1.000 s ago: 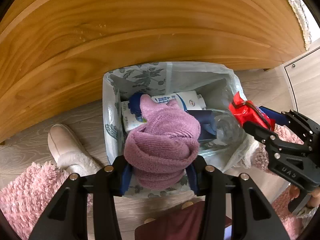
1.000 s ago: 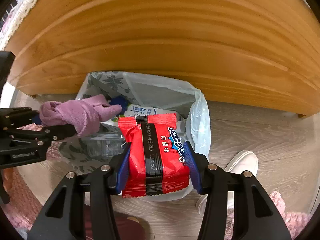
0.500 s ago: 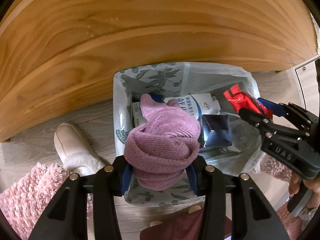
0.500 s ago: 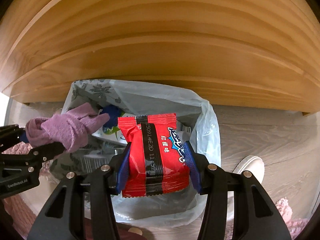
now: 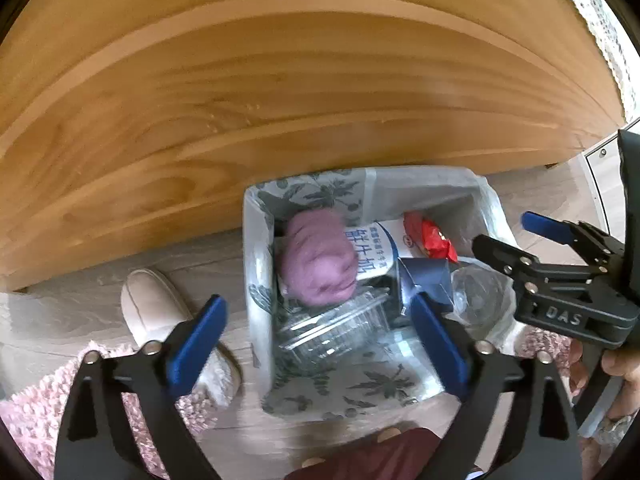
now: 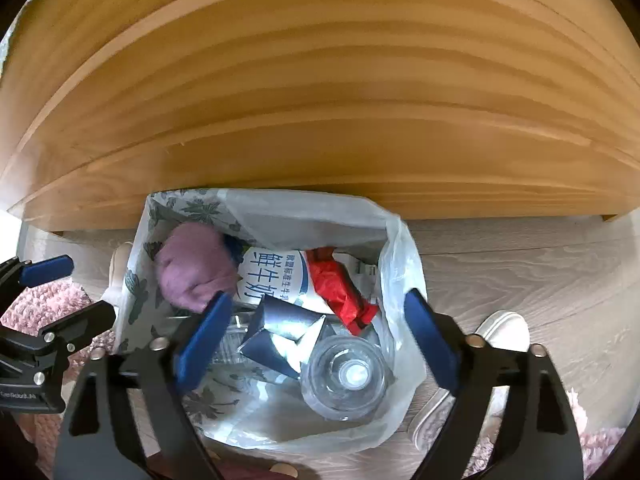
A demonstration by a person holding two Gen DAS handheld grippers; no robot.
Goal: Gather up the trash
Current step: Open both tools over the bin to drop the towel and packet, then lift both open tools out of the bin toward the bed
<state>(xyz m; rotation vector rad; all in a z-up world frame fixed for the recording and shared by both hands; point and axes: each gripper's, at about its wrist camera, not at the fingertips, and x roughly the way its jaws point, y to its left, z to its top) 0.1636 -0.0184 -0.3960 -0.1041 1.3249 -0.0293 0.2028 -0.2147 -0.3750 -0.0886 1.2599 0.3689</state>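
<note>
A lined trash bin (image 5: pixel 256 264) (image 6: pixel 396 264) stands on the floor below both grippers. The purple cloth (image 5: pixel 318 264) (image 6: pixel 192 268) lies loose inside at the bin's left, blurred. The red snack packet (image 5: pixel 428 236) (image 6: pixel 340 288) rests on a white milk carton (image 5: pixel 374 258) (image 6: pixel 272 276). My left gripper (image 5: pixel 320 344) hangs above the bin, its jaws opening wide with nothing between them. My right gripper (image 6: pixel 316 340) is likewise opening and holds nothing; it also shows at the right of the left wrist view (image 5: pixel 508 236). A clear bottle (image 6: pixel 346 376) and a dark box (image 6: pixel 280 336) lie in the bin too.
A wooden furniture panel (image 5: pixel 280 80) rises right behind the bin. The person's pale shoes (image 5: pixel 152 304) (image 6: pixel 504 328) stand on the wood floor on either side. A pink shaggy rug (image 5: pixel 32 412) lies at the lower left. A clear plastic container (image 5: pixel 340 328) sits in the bin.
Both grippers opened. The purple cloth dropped out of the left one and the red snack packet out of the right one; both now lie in the bin.
</note>
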